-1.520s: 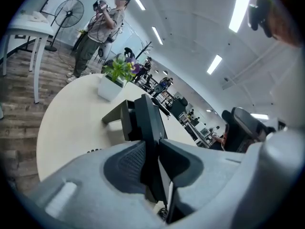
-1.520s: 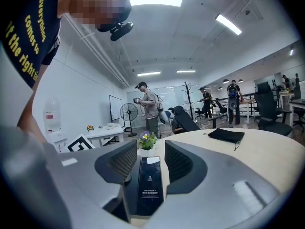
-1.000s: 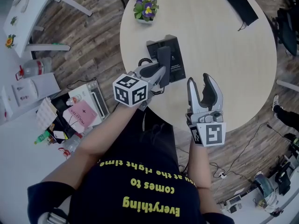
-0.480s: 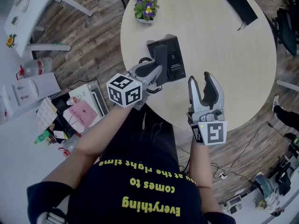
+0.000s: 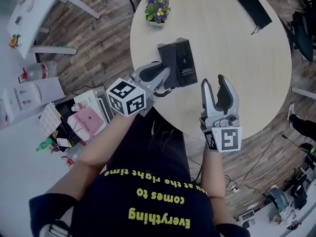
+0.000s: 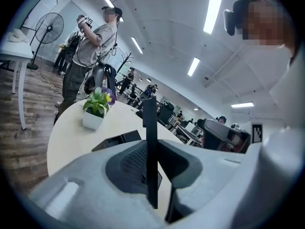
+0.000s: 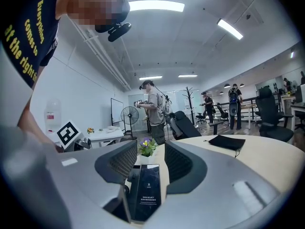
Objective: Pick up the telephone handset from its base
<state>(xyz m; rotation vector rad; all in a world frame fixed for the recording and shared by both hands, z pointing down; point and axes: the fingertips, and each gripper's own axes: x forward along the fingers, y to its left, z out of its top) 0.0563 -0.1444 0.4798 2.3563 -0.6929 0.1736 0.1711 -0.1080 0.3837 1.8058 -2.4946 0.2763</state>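
Head view, lower centre: your right gripper hangs over the table edge, jaws apart, nothing between | frame centre: your left gripper is clamped on the handset, apparently raised off its base; the lift looks nearly done, so carry it clear | upper centre: pot holding purple flowers.

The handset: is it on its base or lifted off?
Lifted off. The left gripper is shut on the handset, which stands above the base in the left gripper view.
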